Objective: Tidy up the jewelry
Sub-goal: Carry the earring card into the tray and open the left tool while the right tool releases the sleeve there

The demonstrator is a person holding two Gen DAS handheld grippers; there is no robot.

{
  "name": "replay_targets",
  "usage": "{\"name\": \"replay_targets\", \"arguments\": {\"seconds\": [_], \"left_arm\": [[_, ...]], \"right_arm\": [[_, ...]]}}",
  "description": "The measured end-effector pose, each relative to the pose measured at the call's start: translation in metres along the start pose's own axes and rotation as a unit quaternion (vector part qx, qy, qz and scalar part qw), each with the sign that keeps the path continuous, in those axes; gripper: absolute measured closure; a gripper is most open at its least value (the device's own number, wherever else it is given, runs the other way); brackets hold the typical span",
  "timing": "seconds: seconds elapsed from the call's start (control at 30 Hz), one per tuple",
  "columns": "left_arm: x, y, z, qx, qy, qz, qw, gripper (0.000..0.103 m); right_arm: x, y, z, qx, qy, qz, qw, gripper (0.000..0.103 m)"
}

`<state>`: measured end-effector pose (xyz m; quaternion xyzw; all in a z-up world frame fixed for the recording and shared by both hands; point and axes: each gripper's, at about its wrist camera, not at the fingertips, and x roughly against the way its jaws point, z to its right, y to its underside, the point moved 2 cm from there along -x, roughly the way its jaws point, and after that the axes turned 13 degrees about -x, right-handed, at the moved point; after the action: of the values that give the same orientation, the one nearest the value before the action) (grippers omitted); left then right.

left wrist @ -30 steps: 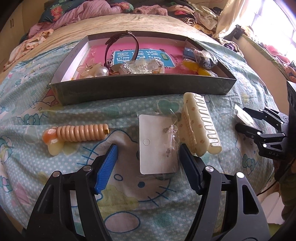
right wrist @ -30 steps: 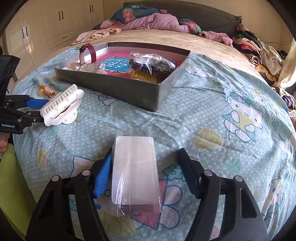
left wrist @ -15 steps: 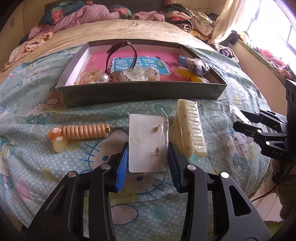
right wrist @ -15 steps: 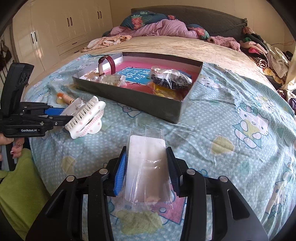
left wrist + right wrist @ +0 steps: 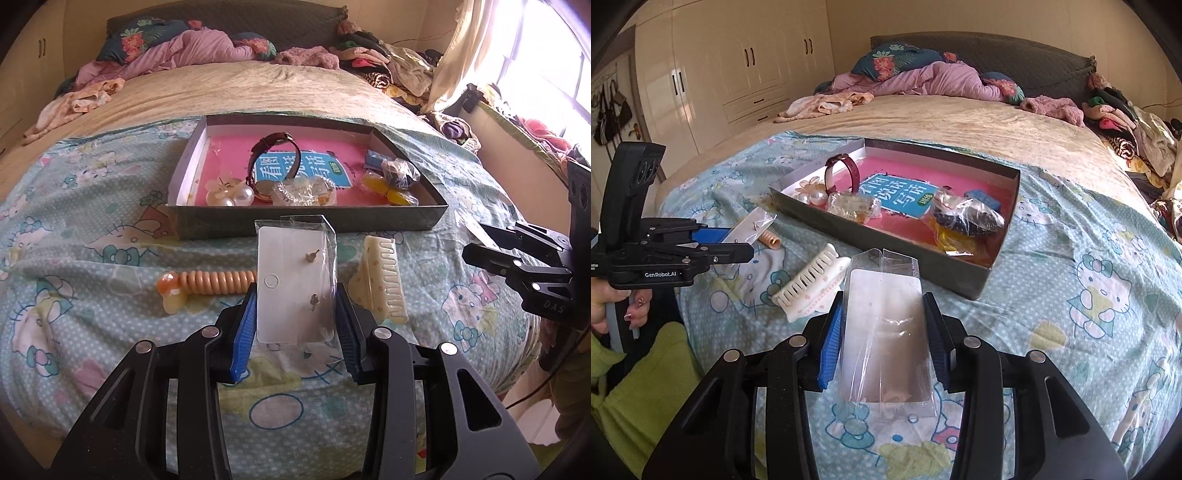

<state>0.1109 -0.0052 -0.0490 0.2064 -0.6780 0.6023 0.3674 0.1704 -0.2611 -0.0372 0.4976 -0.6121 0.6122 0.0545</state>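
Observation:
My left gripper [image 5: 295,328] is shut on a clear packet with an earring card [image 5: 293,284] and holds it above the bedspread, in front of the grey tray [image 5: 306,221]. My right gripper [image 5: 882,347] is shut on a second clear packet with a white card [image 5: 882,332], also lifted. The tray [image 5: 886,240] holds a watch [image 5: 273,158], pearl flower earrings [image 5: 227,192], a bagged bracelet [image 5: 303,190] and bagged dark and yellow pieces [image 5: 397,181]. A cream hair claw [image 5: 384,278] and a peach spiral hair tie [image 5: 210,282] lie on the bed.
The Hello Kitty bedspread [image 5: 92,258] covers the bed's near end. Piled clothes [image 5: 1126,122] and pillows [image 5: 923,74] lie at the far end. My left gripper shows in the right wrist view [image 5: 731,243], my right one in the left wrist view [image 5: 524,254]. Wardrobes [image 5: 720,74] stand at the left.
Both grippers closed on their packets and lifted them off the bedspread. Both views have risen and pulled back from the bed.

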Motion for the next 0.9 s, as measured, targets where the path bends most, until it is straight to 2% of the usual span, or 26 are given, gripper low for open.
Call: {"name": "replay_targets", "arguments": {"seconds": [0.53, 0.9], "left_arm": [[0.003, -0.02, -0.025, 0.013, -0.013, 0.021, 0.9996, 0.072], [-0.026, -0.044, -0.054, 0.028, -0.028, 0.01, 0.9992, 0.072]], "right_arm": [[-0.012, -0.04, -0.03, 0.02, -0.021, 0.028, 0.999, 0.064], [-0.046, -0.069, -0.016, 0.002, 0.0, 0.035, 0.999, 0.064]]}}
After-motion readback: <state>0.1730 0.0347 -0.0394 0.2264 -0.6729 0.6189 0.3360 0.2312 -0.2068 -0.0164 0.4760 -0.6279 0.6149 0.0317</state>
